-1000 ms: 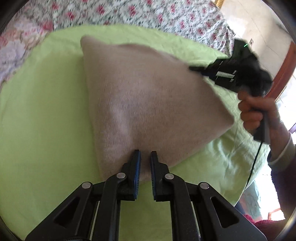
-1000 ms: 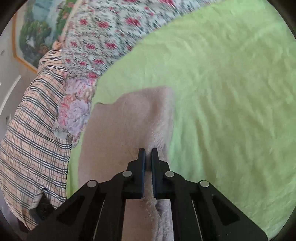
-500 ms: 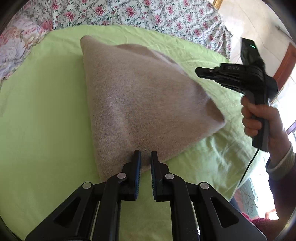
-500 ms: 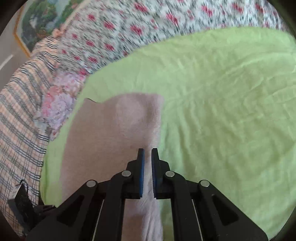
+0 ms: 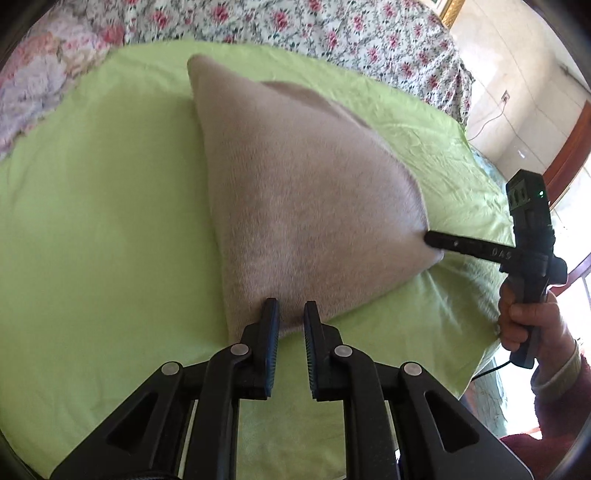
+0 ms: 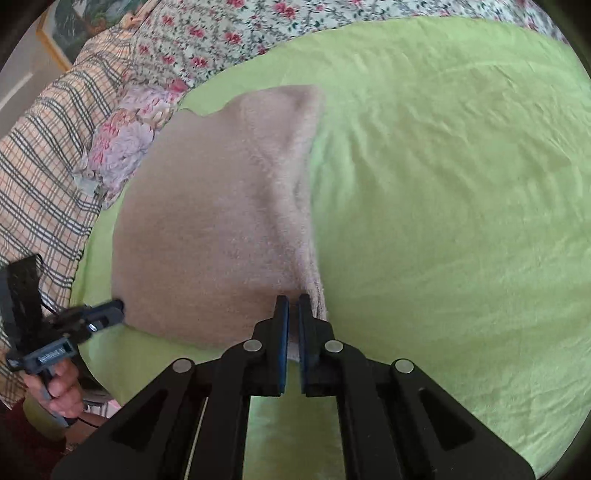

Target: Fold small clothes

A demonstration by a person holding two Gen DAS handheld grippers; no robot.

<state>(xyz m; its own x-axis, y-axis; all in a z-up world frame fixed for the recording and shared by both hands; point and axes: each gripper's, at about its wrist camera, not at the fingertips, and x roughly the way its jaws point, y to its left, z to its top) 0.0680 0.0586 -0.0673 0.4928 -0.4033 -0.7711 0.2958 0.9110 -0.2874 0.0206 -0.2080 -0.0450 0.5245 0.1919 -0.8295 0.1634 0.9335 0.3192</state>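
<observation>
beige garment (image 5: 303, 206); lime-green sheet (image 5: 96, 229); rose-print bedspread (image 5: 295, 29)

Bare green sheet (image 6: 443, 184) lies open right of the beige garment (image 6: 221, 221); the floral bedspread (image 6: 207, 40) and plaid fabric (image 6: 40, 155) crowd its left and far sides.

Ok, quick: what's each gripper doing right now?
Left gripper: closed, fingers pinching the near edge of the beige cloth.
Right gripper: closed, pinching another edge of that cloth.
</observation>
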